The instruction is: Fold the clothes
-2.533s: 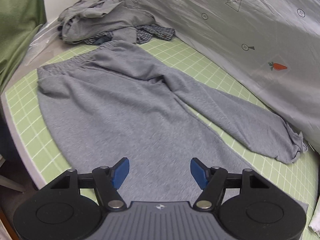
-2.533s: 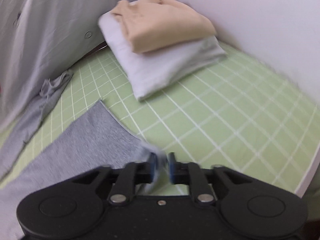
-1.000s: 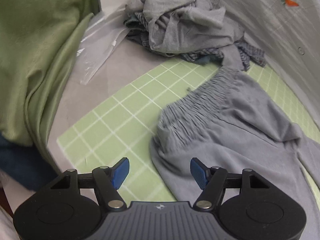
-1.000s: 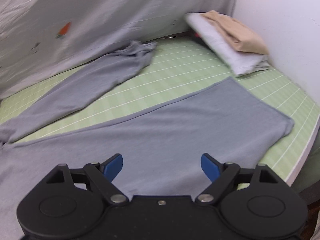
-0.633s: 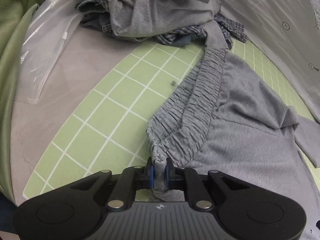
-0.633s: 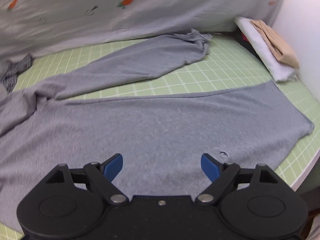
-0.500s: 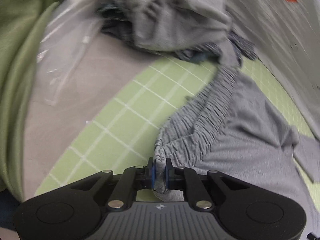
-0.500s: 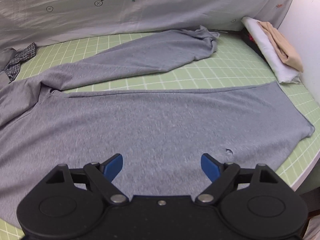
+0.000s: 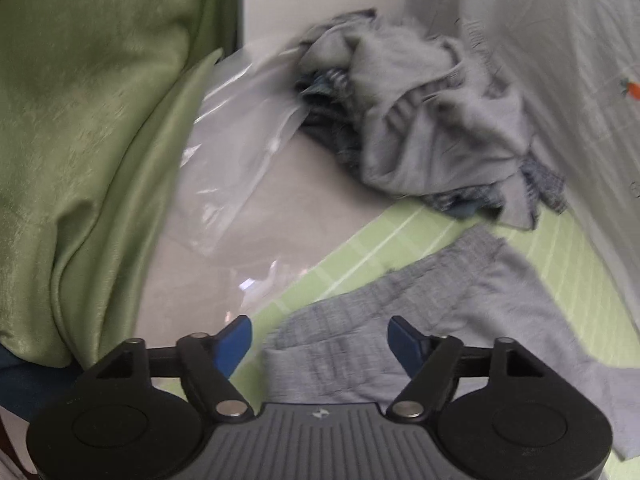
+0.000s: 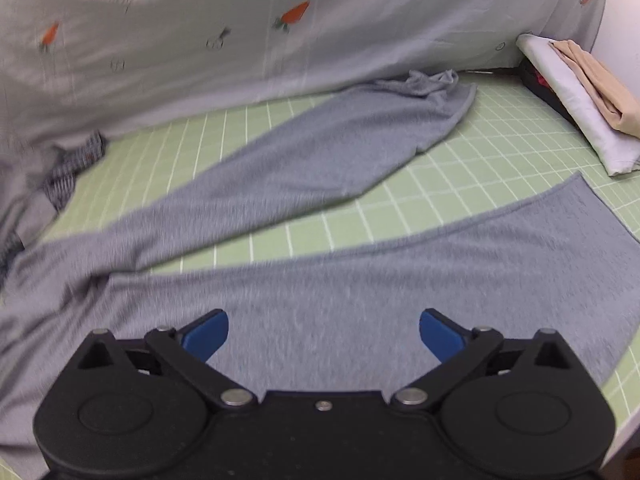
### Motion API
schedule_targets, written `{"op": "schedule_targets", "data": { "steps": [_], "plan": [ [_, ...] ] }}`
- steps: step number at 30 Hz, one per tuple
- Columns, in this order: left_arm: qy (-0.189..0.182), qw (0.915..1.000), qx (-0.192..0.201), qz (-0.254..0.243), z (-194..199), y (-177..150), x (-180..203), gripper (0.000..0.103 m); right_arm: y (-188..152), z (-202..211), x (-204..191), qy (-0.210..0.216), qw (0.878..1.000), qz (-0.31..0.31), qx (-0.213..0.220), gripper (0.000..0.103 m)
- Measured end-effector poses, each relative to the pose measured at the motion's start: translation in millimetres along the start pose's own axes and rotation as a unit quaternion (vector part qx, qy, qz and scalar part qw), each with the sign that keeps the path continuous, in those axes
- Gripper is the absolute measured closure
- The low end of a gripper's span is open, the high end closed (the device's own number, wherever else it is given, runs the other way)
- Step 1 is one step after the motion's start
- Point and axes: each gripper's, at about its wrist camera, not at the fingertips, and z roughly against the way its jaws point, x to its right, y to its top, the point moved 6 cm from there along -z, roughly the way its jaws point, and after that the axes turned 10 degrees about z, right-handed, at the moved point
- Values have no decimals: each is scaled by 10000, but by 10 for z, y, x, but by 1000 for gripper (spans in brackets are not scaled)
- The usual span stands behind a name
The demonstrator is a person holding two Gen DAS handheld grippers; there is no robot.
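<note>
Grey sweatpants (image 10: 320,280) lie spread on a green gridded mat (image 10: 500,152), the two legs splayed apart toward the right. The gathered waistband (image 9: 360,312) shows in the left wrist view, just ahead of my left gripper (image 9: 320,340), which is open and empty above its corner. My right gripper (image 10: 323,334) is open and empty over the near leg, whose hem (image 10: 608,216) lies near the mat's right edge. The far leg (image 10: 320,160) ends in a bunched cuff by the hanging sheet.
A heap of unfolded grey and checked clothes (image 9: 420,128) sits at the far left corner beside a clear plastic bag (image 9: 248,128) and a green curtain (image 9: 80,120). A folded white and tan stack (image 10: 580,92) lies at the far right. A carrot-print sheet (image 10: 280,20) hangs behind.
My left gripper was shut on the waistband corner half a second ago; it has opened and let go, and the waistband lies flat. The right gripper stayed open and shifted slightly left.
</note>
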Motion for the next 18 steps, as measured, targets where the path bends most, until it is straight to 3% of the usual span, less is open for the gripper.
{"op": "schedule_targets", "data": {
  "steps": [4,8,11,14,16,18],
  "plan": [
    [-88,9998,137,-108,204,-221,548,18,242,-20,462,110,9994,-240,231,0],
    [-151,9963,421,-731,416,-428,1162,10,559,-163,1007,183,9982,-511,267,0],
    [-238,9925,414,-1122,404,-547,1622,10,827,-370,1406,260,9954,-748,547,0],
    [-327,9896,737,-1192,464,-631,2065,10,1040,-659,1767,315,9910,-1121,661,0],
    [-541,9880,915,-1121,508,-675,2331,10,1162,-897,1920,312,9915,-1149,520,0],
    [-660,9891,875,-988,473,-728,2565,10,1303,-1127,2079,53,9926,-1105,499,0]
  ]
}}
